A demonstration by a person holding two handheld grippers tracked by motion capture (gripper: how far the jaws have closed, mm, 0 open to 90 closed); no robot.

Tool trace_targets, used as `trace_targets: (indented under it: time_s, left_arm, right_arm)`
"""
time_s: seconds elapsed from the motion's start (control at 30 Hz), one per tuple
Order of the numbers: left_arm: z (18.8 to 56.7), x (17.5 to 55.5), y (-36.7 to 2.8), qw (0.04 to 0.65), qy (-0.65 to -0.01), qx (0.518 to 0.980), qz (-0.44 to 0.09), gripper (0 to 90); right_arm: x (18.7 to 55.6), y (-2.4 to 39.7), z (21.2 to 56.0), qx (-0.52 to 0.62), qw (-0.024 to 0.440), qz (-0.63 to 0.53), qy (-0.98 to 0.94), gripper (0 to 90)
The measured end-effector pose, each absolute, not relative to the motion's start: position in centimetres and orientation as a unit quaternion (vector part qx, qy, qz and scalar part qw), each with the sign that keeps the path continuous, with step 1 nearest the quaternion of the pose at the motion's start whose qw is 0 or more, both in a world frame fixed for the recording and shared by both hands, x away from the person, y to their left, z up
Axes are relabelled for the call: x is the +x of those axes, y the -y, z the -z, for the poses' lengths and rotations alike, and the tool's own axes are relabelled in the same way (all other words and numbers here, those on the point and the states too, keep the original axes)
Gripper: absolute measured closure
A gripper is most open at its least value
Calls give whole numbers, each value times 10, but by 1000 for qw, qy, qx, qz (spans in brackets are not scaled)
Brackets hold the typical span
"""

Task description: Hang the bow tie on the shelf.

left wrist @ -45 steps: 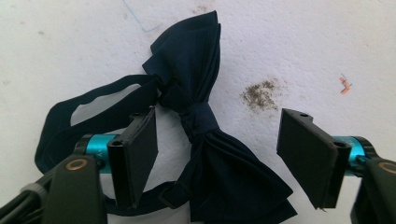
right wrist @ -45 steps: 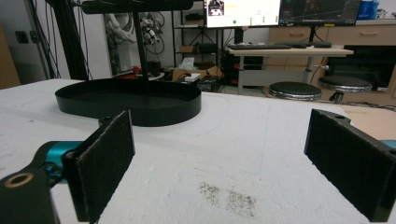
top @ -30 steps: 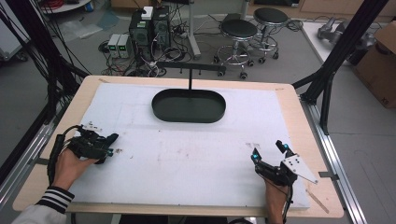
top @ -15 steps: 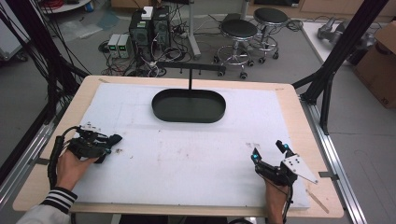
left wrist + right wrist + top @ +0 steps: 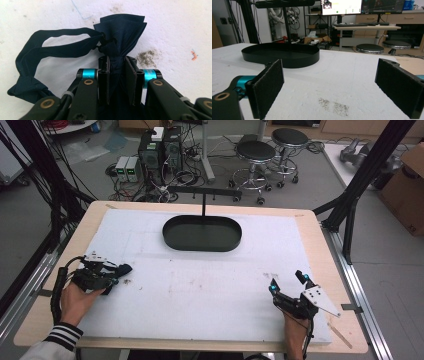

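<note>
Your left claw (image 5: 117,75) pinches a dark navy cloth pouch (image 5: 120,32), thin, smooth fabric with a faint sheen, its strap of the same cloth. The pads (image 5: 130,75) look like coarse black felt, set on matt black plastic arms with glossy turquoise metal collars and brass-coloured rivets. Your bench (image 5: 305,217) shows pale wood at its rim under a rough, grainy white foam-like sheet (image 5: 210,285), smudged grey. The black oval tray (image 5: 280,56) looks matt, smooth metal.

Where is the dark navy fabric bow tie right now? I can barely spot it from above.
The dark navy fabric bow tie is pinched in the left claw at the white mat's left edge, near-left of the black oval tray.
</note>
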State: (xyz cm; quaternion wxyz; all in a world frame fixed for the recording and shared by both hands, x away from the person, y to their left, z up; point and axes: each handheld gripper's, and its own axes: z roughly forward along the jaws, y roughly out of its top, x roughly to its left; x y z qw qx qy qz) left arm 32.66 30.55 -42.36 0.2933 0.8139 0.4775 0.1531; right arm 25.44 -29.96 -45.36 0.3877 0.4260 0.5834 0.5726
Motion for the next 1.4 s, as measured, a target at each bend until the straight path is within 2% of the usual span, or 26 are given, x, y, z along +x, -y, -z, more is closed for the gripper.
trace_targets:
  time_s: [0.4,0.8,1.0,1.4]
  left_arm:
    - [418,321,-306,349,-454,797,-193,744]
    - [404,312,-307,432,-439,747,-249,746]
    - [395,308,-298,479,-406,726,-280,746]
    - [377,312,-280,523,-367,706,-305,746]
  right_arm:
    - [254,299,454,427,386,-573,-583,75]
    - [255,299,454,426,389,-572,-583,75]
    - [254,299,454,428,388,-572,-582,75]
    - [254,300,454,428,387,-573,-582,75]
